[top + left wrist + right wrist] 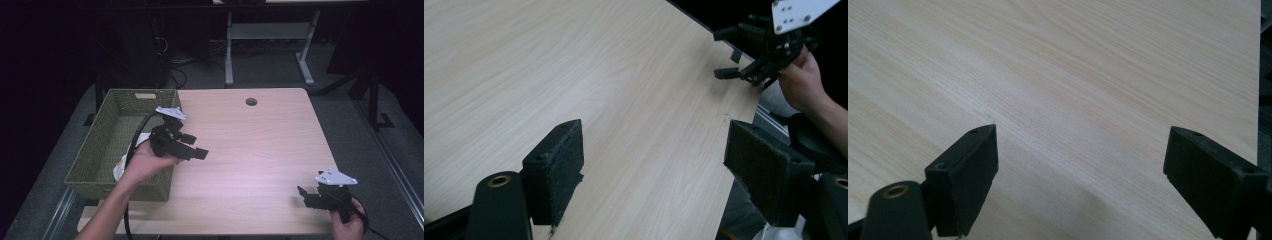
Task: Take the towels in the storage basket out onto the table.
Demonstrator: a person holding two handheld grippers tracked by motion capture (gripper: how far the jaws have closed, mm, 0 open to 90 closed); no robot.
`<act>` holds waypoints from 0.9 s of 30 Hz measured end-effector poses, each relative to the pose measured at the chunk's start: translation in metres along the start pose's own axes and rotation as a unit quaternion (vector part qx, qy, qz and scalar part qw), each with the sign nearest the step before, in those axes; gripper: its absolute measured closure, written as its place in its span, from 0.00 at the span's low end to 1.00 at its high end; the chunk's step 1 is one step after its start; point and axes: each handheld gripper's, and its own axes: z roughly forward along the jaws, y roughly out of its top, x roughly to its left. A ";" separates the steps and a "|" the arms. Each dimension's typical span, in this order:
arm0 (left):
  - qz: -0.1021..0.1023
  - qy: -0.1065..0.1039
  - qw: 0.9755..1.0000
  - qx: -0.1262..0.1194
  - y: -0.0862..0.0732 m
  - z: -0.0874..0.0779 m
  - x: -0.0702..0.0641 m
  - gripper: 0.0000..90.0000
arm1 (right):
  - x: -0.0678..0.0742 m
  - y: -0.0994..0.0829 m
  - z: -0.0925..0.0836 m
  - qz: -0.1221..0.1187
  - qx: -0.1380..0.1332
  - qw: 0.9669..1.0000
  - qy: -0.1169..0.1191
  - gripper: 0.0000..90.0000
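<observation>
Pale wood-grain table (250, 145) takes up the middle of the high view, with a dark floor and a grey desk frame (270, 45) behind it at the top of the frame and a round cable hole (251, 101) near the table's far edge. At the left of the frame a green woven basket (107, 135) sits on the table's left side, its long axis running from the near edge toward the far edge; something white (120, 167) lies in its near right corner, too hidden to identify. The left gripper (192, 146) is held over the basket's right rim, its jaws pointing toward the right of the frame and spread wide with nothing between them. The right gripper (304, 194) is at the lower right of the frame, near the table's near right corner, pointing toward the left; its jaws also stand wide apart and empty. No readable writing or label shows on anything.
</observation>
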 end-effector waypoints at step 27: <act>-0.113 0.057 0.992 -0.009 -0.046 -0.073 0.084 0.30 | 0.003 0.002 0.003 -0.006 0.003 1.000 0.003 0.15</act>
